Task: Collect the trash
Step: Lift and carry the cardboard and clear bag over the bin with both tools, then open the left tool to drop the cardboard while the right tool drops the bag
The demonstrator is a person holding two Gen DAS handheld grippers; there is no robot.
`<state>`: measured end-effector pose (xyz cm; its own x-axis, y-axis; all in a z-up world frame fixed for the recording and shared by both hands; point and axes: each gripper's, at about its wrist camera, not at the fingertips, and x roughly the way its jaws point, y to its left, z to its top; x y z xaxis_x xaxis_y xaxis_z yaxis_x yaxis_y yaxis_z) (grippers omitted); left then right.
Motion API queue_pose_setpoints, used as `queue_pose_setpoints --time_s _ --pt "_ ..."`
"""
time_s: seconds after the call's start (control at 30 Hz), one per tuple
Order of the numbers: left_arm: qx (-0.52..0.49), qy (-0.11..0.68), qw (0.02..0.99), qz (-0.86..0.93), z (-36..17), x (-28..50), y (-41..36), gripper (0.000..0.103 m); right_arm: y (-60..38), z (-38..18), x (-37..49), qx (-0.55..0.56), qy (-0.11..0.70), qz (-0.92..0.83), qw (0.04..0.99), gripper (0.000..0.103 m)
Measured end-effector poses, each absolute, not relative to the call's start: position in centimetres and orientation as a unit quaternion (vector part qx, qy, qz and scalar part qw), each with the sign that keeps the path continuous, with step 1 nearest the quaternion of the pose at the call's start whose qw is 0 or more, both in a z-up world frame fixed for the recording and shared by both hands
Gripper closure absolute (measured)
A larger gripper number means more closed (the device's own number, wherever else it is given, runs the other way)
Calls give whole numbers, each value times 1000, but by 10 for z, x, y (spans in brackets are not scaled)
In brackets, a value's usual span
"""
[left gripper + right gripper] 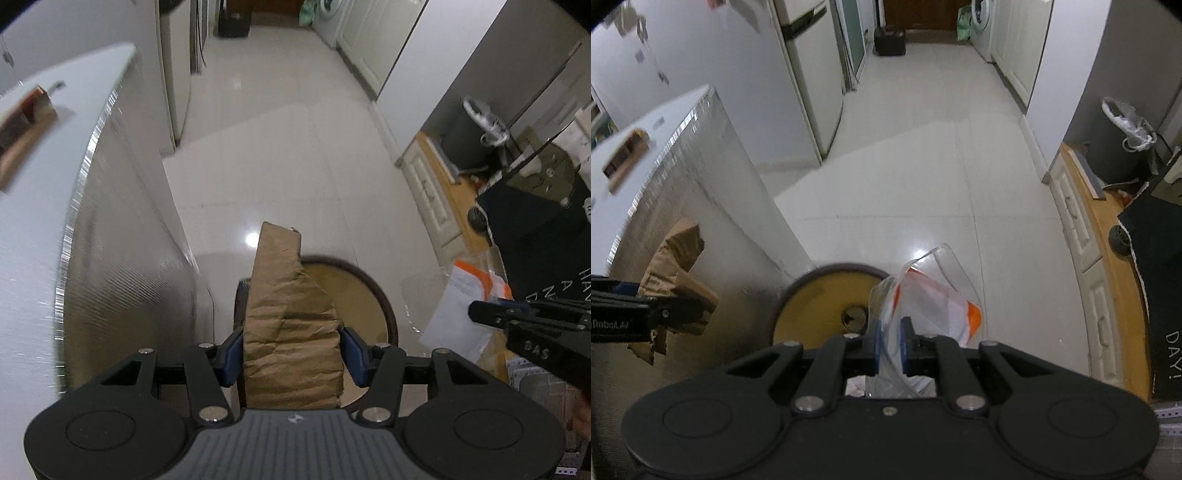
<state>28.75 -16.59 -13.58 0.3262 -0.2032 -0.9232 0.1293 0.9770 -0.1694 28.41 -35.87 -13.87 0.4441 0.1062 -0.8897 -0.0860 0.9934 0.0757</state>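
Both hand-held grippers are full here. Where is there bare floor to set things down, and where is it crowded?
The white tile floor is bare from the round brown bin up the corridor, between the silver cabinet and the white cupboards. The right side is crowded: black mat, dark bin with a white liner.

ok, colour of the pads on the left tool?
Blue pads, pressed on the crumpled brown paper. Left wrist view shows them best.

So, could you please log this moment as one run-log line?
left gripper: shut on crumpled brown paper | right gripper: shut on clear plastic bag | both above round bin | trash not yet dropped
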Motion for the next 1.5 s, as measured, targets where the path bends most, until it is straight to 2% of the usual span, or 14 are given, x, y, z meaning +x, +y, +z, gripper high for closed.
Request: queue_pose_setpoints --time_s 0.33,0.7,0.83,1.03,1.3,1.33,1.4,1.5 --pt "-47 617 778 -111 -197 312 -178 48 -329 -206 314 -61 558 39 827 90" --pt "-72 646 753 -98 -247 313 -164 48 -310 -271 340 -81 599 39 796 89" --pt "-64 647 751 -112 -257 320 -166 48 -308 -291 348 -82 611 28 787 85" --pt "-55 648 747 -136 -274 324 -169 48 -316 -302 353 -60 615 30 786 64" --pt "-35 649 744 -155 -290 328 -185 47 -336 -298 337 -19 621 19 784 64" --pt "-32 646 747 -155 -291 328 -187 46 -339 -297 335 -13 620 20 784 64" --pt "-25 639 753 -153 -292 329 -186 27 -344 -295 332 0 618 22 786 64" --pt "-10 646 748 -149 -296 330 -187 24 -352 -292 328 18 616 22 788 65"
